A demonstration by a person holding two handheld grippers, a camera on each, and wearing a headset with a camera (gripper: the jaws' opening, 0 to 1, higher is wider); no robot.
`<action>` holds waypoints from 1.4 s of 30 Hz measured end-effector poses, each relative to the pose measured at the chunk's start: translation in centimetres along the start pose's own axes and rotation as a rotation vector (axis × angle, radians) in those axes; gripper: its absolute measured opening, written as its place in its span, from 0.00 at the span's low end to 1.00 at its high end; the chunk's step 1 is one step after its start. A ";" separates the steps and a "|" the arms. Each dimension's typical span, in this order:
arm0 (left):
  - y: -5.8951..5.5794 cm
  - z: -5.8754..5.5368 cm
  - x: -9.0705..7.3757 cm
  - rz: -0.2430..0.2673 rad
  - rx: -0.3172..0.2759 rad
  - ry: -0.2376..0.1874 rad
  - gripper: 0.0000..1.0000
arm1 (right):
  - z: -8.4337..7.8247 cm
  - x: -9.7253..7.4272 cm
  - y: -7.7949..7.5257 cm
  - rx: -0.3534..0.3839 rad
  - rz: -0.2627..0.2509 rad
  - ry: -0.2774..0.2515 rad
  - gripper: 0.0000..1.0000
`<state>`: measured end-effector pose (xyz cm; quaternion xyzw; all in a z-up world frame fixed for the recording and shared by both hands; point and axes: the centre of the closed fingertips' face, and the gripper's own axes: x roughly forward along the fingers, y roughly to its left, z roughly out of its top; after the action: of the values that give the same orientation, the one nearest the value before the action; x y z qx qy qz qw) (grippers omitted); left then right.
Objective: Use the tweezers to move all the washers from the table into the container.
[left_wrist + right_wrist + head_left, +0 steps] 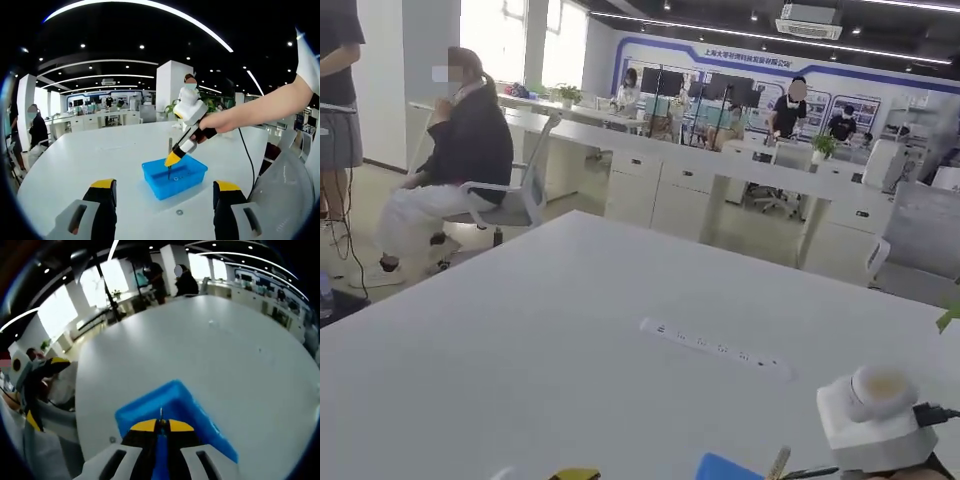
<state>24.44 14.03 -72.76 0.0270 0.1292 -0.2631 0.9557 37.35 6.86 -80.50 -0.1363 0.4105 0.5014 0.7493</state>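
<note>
A blue container (175, 176) stands on the white table (90, 160), straight ahead of my left gripper (162, 192), whose jaws are wide open with nothing between them. My right gripper (172, 160), held in a hand, is shut on the tweezers (169, 172), and their tip points down inside the container. One washer (179, 212) lies on the table just in front of the container. In the right gripper view the yellow-tipped jaws (160, 426) are closed over the tweezers (161, 415) above the container (172, 400). The left gripper (45, 390) is at the left, and a washer (112, 440) lies beside the container. A corner of the container (725, 468) shows at the head view's bottom edge.
A white power strip (720, 352) lies across the middle of the table. A person sits on an office chair (510, 205) beyond the table's far left edge. More desks and people stand further back in the room.
</note>
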 end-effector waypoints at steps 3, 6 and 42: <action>0.0 0.0 0.0 0.001 0.000 0.001 0.80 | -0.4 0.3 -0.1 0.016 0.001 -0.004 0.04; 0.0 0.0 0.0 0.001 0.001 0.002 0.80 | -0.8 0.5 -0.3 0.014 -0.015 0.008 0.04; -0.2 -0.3 0.1 -0.008 0.014 0.017 0.80 | 1.8 -4.0 2.7 -0.141 -0.034 -0.085 0.04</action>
<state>24.36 13.84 -73.07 0.0356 0.1357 -0.2675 0.9533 35.26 6.63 -75.80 -0.1743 0.3397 0.5217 0.7629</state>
